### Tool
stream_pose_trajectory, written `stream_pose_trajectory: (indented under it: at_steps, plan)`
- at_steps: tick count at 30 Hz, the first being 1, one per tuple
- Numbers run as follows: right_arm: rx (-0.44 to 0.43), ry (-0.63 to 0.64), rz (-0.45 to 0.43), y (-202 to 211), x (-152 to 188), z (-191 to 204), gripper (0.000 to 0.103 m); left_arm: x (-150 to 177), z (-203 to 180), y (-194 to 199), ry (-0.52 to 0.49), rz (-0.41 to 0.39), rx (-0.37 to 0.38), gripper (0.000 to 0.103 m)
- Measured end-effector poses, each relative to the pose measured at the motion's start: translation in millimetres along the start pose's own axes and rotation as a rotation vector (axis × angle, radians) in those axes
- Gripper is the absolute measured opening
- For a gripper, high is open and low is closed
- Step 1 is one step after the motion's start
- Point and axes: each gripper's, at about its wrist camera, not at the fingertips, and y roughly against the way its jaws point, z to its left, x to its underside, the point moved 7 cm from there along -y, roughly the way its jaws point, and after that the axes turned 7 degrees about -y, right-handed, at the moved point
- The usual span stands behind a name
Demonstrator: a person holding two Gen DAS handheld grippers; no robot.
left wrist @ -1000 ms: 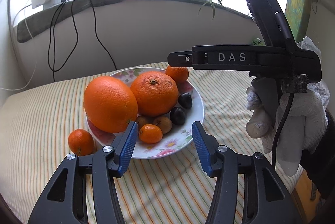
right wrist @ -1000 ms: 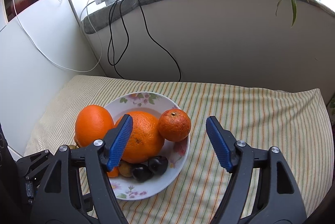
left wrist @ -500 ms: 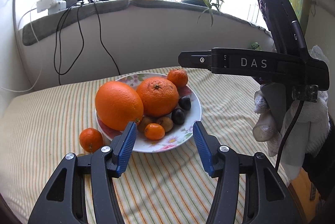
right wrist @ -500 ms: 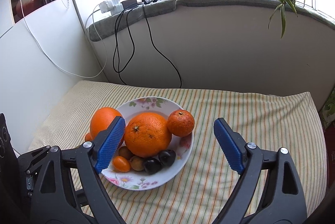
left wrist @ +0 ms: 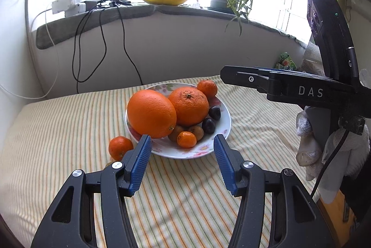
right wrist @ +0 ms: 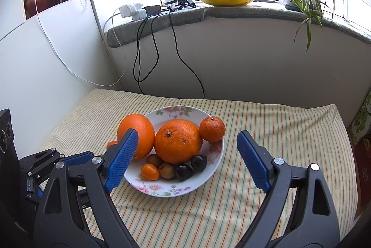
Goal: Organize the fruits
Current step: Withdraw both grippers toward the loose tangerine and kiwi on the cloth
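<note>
A: Left wrist view: the left gripper [left wrist: 182,156] is hovering with its jaws partly apart and empty, just short of the floral plate [left wrist: 222,132]. One small mandarin [left wrist: 120,147] is lying off the plate on the striped cloth [left wrist: 58,132], close by the plate's near-left rim and beside the left pad. The gloved hand [left wrist: 334,155] is carrying the right gripper at the frame's right side.

B: Right wrist view: the right gripper [right wrist: 185,157] is standing with its jaws wide apart and nothing between them, facing the plate [right wrist: 216,157]. The plate is holding a large orange [right wrist: 136,129], a second large orange [right wrist: 178,140], a mandarin [right wrist: 212,129], a kumquat [right wrist: 150,171], two brown fruits [right wrist: 167,170] and two dark plums [right wrist: 199,162].

A: What is looking risky?

B: The plate is looking crowded. The large orange is sitting over the left rim, so a nudge from a pad is likely to roll it onto the cloth.

A: And the stray mandarin?

B: It is round and resting on soft, slightly rumpled cloth; an off-centre pinch is likely to squirt it away. Adding it to the heap is also risking a slide of the small fruits at the front.

A: Anything between the tools?

B: Both grippers are aiming at the same plate, so they are risking a knock against each other.
</note>
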Motion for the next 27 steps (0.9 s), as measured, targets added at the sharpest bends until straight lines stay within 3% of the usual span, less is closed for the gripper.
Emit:
stream_pose_trajectory:
  at_steps: [9, 15, 21, 27]
  plan:
    - [-0.014, 0.029, -0.008, 7, 14, 23, 0.089, 13, 26, 15, 0.021, -0.003, -0.025, 0.055]
    - [-0.016, 0.051, -0.061, 14, 17, 37, 0.089, 24, 47, 26, 0.051, -0.004, -0.046, 0.055]
    - [-0.043, 0.061, -0.04, 16, 25, 48, 0.096, 39, 71, 38, 0.086, 0.001, -0.075, 0.055]
    - [-0.105, 0.1, -0.008, 17, 40, 68, 0.096, 57, 93, 46, 0.122, 0.023, -0.094, 0.052]
